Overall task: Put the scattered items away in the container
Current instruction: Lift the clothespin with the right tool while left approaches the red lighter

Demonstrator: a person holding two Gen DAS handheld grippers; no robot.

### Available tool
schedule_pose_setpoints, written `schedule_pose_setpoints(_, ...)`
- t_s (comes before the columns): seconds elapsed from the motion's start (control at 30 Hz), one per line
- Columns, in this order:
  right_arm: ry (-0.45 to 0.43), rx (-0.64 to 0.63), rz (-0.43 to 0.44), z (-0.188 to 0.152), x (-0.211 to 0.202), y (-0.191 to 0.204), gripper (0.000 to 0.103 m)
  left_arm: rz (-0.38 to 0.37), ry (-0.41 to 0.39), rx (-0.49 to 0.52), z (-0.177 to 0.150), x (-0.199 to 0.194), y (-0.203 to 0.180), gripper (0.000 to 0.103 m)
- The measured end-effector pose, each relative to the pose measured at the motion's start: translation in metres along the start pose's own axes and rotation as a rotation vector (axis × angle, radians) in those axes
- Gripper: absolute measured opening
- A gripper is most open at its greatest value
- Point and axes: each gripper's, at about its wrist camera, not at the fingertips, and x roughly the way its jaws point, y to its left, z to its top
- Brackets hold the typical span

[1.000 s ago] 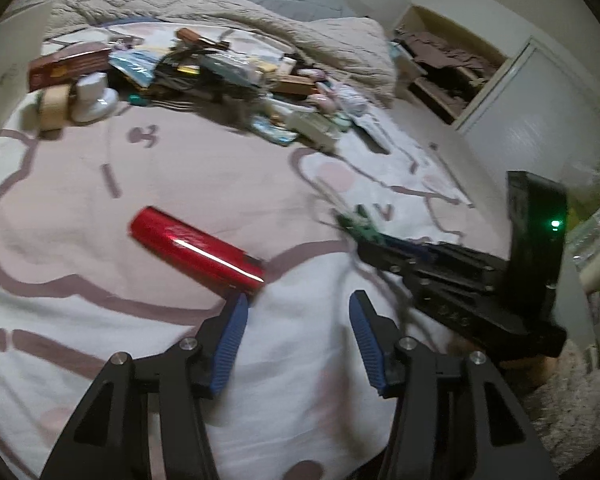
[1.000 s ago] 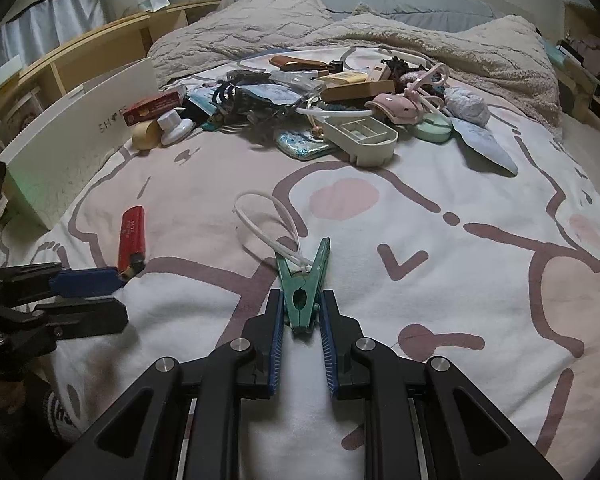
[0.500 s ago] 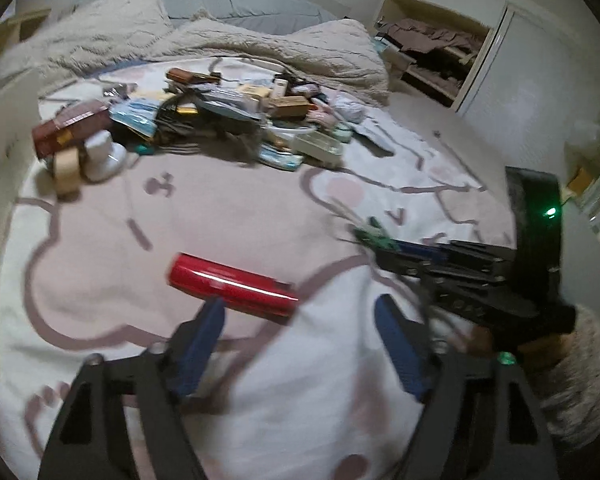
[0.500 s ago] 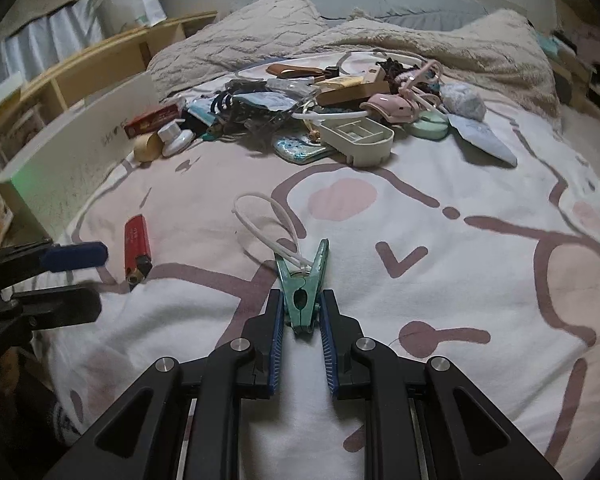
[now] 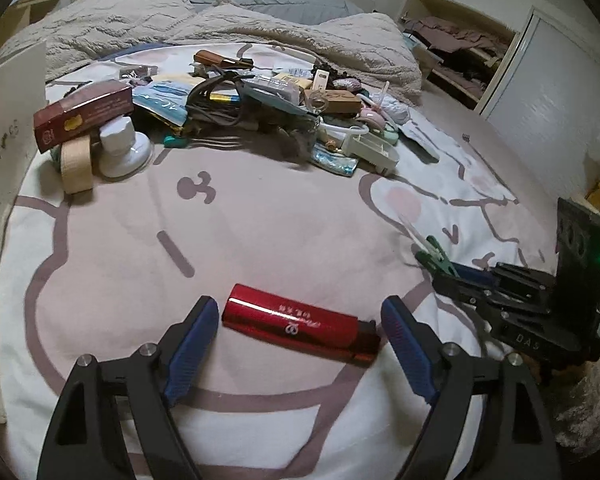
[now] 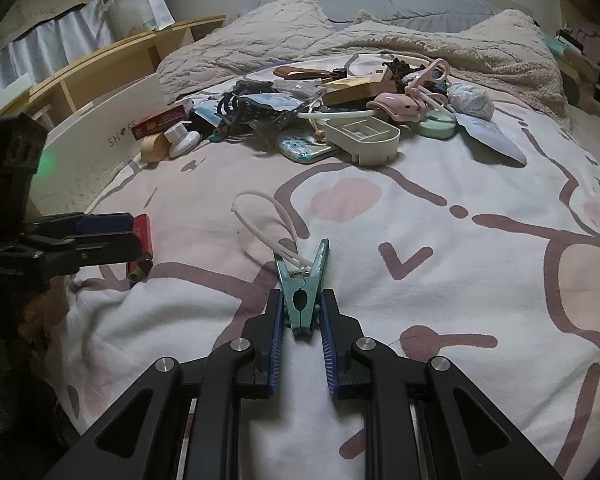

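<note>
Clutter (image 5: 260, 112) lies heaped on the bedsheet (image 5: 260, 216), mostly unsorted, beyond the white box (image 6: 100, 148). Nearer than that heap, the left gripper (image 5: 300, 340) is opening around a red lighter (image 5: 300, 326) without touching it; the right gripper (image 6: 300, 336) pinches a green clothespin (image 6: 302, 288).

Glossy red lighter (image 5: 298, 326) on matt cloth bedsheet (image 5: 260, 216) (printed); smooth green plastic clothespin (image 6: 303, 288); fuzzy blanket (image 5: 300, 36).

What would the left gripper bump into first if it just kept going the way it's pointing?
Most likely the red lighter. It lies crosswise on the bedspread between the tips of the left gripper, whose jaws are opening and not touching it. Depth is hard to judge; the bedspread lies directly beneath.
</note>
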Motion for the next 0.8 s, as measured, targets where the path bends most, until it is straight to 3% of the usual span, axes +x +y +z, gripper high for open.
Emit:
schedule_pose_setpoints(0.23,0.021,-0.016,0.017,0.004,-0.005,0.000,0.018,-0.024,-0.002,-0.008,-0.008,-0.004,-0.007,0.086)
schedule_pose_setpoints(0.63,0.053,-0.127,-0.114,0.006,-0.012,0.011,0.018,0.068,-0.025,0.059,-0.028,0.002,-0.031,0.097)
schedule_pose_setpoints(0.8,0.059,-0.143,-0.169,0.007,-0.015,0.003,0.018,0.097,-0.066,-0.036,-0.028,0.004,-0.029,0.098)
